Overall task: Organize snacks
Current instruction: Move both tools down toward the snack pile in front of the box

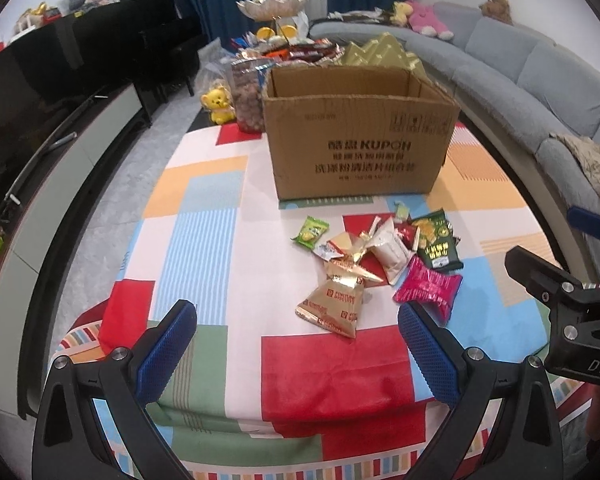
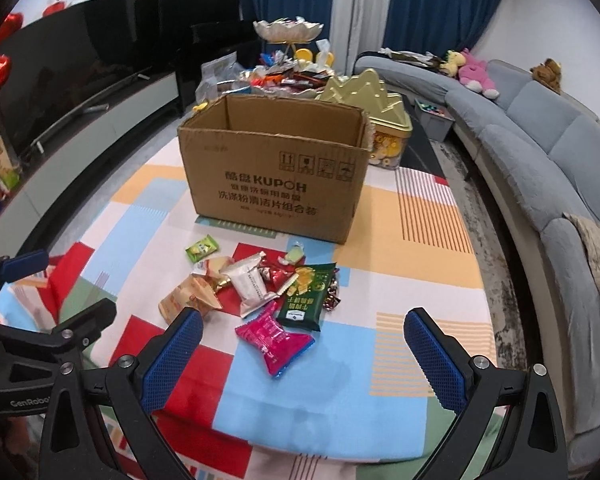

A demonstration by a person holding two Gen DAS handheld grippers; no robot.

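Note:
An open cardboard box (image 1: 360, 144) (image 2: 276, 176) stands on the patchwork tablecloth (image 1: 204, 216). In front of it lies a loose pile of snack packets: a gold packet (image 1: 332, 304) (image 2: 188, 298), a pink packet (image 1: 428, 288) (image 2: 274, 338), a dark green packet (image 1: 438, 240) (image 2: 306, 298), a white packet (image 1: 392, 252) (image 2: 250, 282) and a small light green packet (image 1: 310, 231) (image 2: 201, 248). My left gripper (image 1: 296, 344) is open and empty, just short of the pile. My right gripper (image 2: 304, 352) is open and empty, with the pink packet between its fingers' line of sight.
Behind the box are a nut jar (image 1: 246, 96), a yellow bear (image 1: 218, 104), a gold tin (image 2: 380, 120), a tiered dish (image 2: 288, 30) and more snacks. A grey sofa (image 2: 540, 152) runs along the right, a dark TV cabinet (image 2: 100, 80) along the left.

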